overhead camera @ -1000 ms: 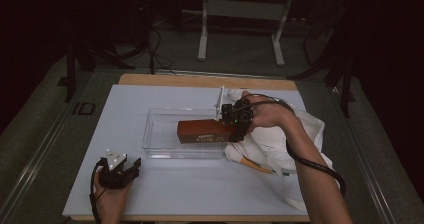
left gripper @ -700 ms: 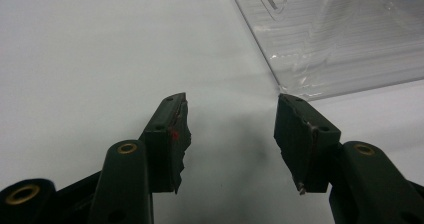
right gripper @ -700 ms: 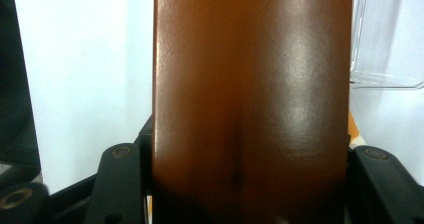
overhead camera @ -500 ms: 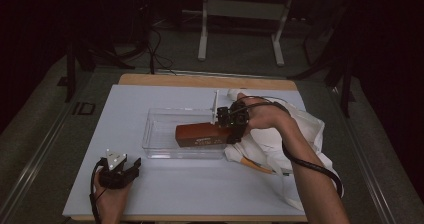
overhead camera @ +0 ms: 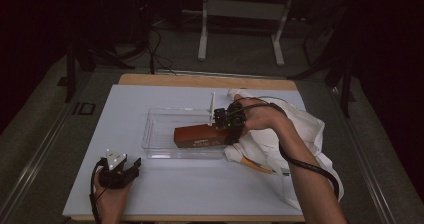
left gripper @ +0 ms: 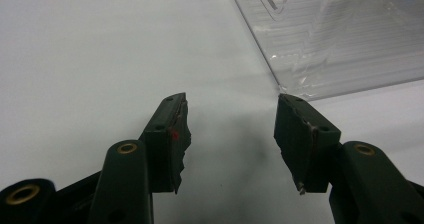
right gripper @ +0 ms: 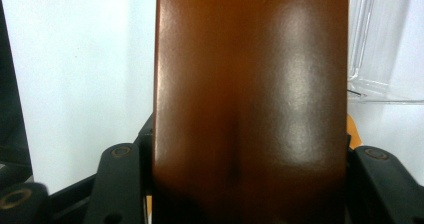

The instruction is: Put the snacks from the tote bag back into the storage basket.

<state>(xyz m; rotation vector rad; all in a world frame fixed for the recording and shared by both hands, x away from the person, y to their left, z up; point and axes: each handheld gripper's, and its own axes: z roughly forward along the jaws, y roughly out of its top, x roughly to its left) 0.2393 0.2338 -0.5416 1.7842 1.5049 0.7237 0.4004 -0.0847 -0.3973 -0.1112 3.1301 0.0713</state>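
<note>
Two claws are at work: our right claw (overhead camera: 227, 126), right of centre in the high view, is clamped on one end of a brown box (overhead camera: 197, 135) that lies over the clear tray (overhead camera: 160, 134) mid-frame. Our left claw (overhead camera: 117, 166), lower left, rests on the white surface (overhead camera: 165, 189) with its jaws wide and nothing between them. White cloth (overhead camera: 310, 129) lies at the right.

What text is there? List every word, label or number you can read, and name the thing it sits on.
Nothing can be read.
Brown rectangular box, held over the clear plastic tray: pale lettering on its side, too small and blurred to read in the high view.
The same box's glossy face in the right gripper view: no print visible.
White table mat: no text.
</note>
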